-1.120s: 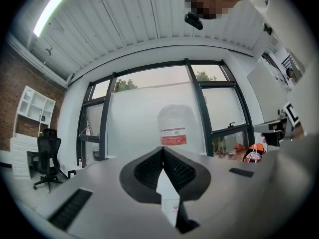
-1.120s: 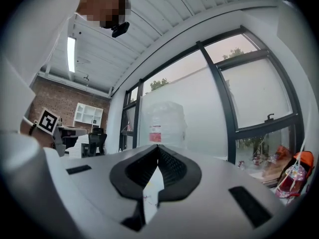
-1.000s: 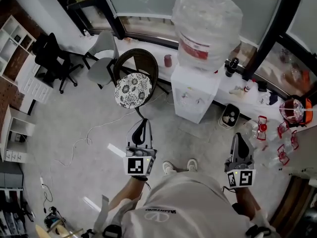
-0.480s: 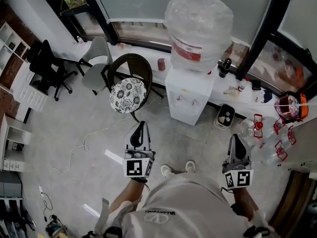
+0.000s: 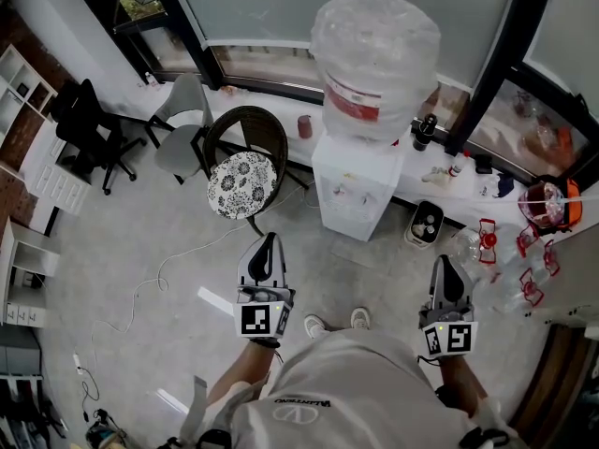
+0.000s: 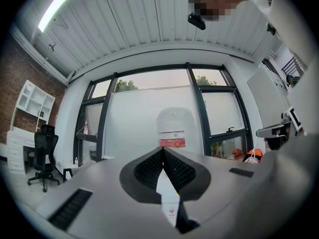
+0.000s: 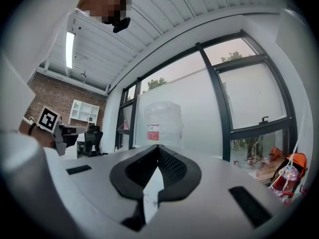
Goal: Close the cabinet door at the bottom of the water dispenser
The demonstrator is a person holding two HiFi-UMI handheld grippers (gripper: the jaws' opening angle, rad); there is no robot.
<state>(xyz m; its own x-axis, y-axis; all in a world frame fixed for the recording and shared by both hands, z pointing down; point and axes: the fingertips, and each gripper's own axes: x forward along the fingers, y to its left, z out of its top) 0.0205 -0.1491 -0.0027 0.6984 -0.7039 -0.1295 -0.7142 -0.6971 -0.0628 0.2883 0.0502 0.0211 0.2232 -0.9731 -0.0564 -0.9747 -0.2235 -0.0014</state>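
The white water dispenser [image 5: 360, 190] stands against the window ledge with a large clear bottle [image 5: 374, 54] on top. From above I see only its front face, and I cannot tell how its bottom cabinet door stands. Both grippers hang well short of it, over the floor, and point at it. The left gripper [image 5: 270, 241] is shut and empty; in the left gripper view its tip [image 6: 163, 149] lines up under the bottle [image 6: 174, 128]. The right gripper [image 5: 444, 262] is also shut and empty, and its tip [image 7: 158, 146] sits below the bottle [image 7: 162, 121].
A wicker chair with a patterned cushion [image 5: 241, 181] stands left of the dispenser, with a grey chair [image 5: 182, 129] and a black office chair [image 5: 89, 120] beyond. A small bin [image 5: 426, 223] and red-and-clear items [image 5: 505, 246] lie at the right. A cable [image 5: 159, 269] crosses the floor.
The head view has shifted slightly, so the dispenser sits a little further left in the frame. Both grippers stay where they were, jaws still shut.
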